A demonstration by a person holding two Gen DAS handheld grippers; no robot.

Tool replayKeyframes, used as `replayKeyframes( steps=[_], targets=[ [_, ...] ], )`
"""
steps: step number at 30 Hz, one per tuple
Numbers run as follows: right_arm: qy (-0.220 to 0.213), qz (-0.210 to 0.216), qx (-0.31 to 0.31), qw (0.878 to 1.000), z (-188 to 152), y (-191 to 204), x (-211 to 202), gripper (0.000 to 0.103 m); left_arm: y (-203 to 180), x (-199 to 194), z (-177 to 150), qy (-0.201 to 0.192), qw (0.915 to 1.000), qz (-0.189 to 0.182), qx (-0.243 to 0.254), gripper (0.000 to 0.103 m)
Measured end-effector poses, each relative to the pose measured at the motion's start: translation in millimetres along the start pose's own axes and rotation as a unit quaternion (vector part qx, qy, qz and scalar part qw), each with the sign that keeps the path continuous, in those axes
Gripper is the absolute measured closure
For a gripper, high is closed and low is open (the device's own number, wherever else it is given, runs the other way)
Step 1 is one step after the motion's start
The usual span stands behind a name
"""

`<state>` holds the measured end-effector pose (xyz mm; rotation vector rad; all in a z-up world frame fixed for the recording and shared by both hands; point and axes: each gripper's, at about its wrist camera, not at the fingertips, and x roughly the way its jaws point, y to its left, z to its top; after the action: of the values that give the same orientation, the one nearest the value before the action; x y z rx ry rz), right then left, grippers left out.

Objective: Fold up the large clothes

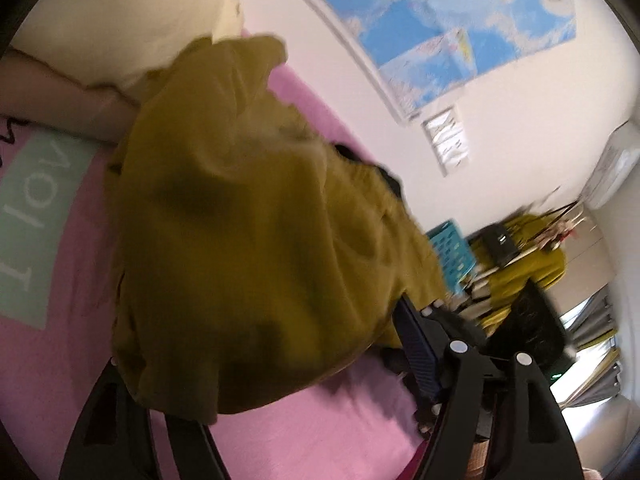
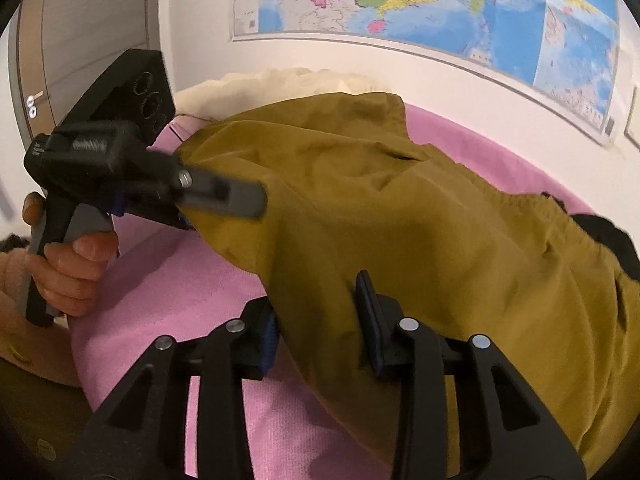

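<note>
Right gripper (image 2: 320, 320) jaws clamped on a fold of the mustard jacket (image 2: 420, 216), left gripper (image 2: 224, 200) jaws apart at its far edge, jacket heaped on the pink bed sheet (image 2: 180, 280), wall map (image 2: 440, 0) behind.

Olive garment (image 1: 248, 232) hides left gripper's left fingers.

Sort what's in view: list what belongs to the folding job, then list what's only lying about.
Part of the job:
mustard garment
left gripper
right gripper
pink bedspread

Just lying about:
wall map
cream pillow
blue crate
</note>
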<state>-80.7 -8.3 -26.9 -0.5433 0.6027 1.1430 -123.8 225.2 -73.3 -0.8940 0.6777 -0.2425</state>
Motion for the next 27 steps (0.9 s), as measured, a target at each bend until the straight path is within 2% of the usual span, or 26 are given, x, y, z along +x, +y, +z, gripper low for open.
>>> replayKeyframes(
  steps=[2, 5, 8, 10, 12, 13, 15, 17, 19, 20, 23, 25, 27],
  targets=[
    [-0.001, -0.006, 0.001, 1.000, -3, 0, -1, 0.057, -1, -5, 0, -0.004, 0.9999, -0.010, 0.004, 0.032],
    [0.004, 0.002, 0.007, 1.000, -8, 0, -1, 0.056, 9, 2, 1, 0.007, 0.9997, 0.005, -0.024, 0.031],
    [-0.006, 0.013, 0.026, 1.000, -13, -1, -14, 0.053, 3, 6, 5, 0.006, 0.9995, 0.030, -0.010, 0.031],
    [-0.020, 0.047, 0.074, 0.996, -20, -13, -32, 0.044, 1, 13, 10, 0.017, 0.9979, 0.063, 0.003, 0.031],
    [-0.033, 0.097, 0.136, 0.985, -33, -30, -53, 0.036, 0, 24, 17, 0.032, 0.9957, 0.086, 0.008, 0.033],
    [-0.042, 0.121, 0.168, 0.977, -41, -40, -63, 0.034, -2, 27, 19, 0.037, 0.9946, 0.095, 0.018, 0.033],
    [-0.057, 0.144, 0.242, 0.958, -65, -61, -85, 0.025, -7, 32, 21, 0.044, 0.9922, 0.111, 0.036, 0.034],
    [-0.056, 0.164, 0.322, 0.931, -98, -82, -101, 0.023, -10, 36, 22, 0.047, 0.9899, 0.124, 0.051, 0.039],
    [-0.061, 0.153, 0.384, 0.909, -126, -94, -112, 0.021, -10, 36, 22, 0.048, 0.9889, 0.129, 0.054, 0.046],
    [-0.066, 0.141, 0.424, 0.892, -144, -103, -117, 0.021, -11, 36, 22, 0.048, 0.9886, 0.132, 0.054, 0.050],
    [-0.084, 0.090, 0.499, 0.858, -174, -121, -128, 0.021, -15, 36, 20, 0.050, 0.9865, 0.143, 0.063, 0.057],
    [-0.100, 0.074, 0.515, 0.848, -177, -128, -128, 0.024, -19, 35, 19, 0.048, 0.9850, 0.149, 0.073, 0.059],
    [-0.103, 0.050, 0.520, 0.847, -172, -130, -124, 0.023, -20, 32, 18, 0.048, 0.9840, 0.152, 0.080, 0.060]
  ],
)
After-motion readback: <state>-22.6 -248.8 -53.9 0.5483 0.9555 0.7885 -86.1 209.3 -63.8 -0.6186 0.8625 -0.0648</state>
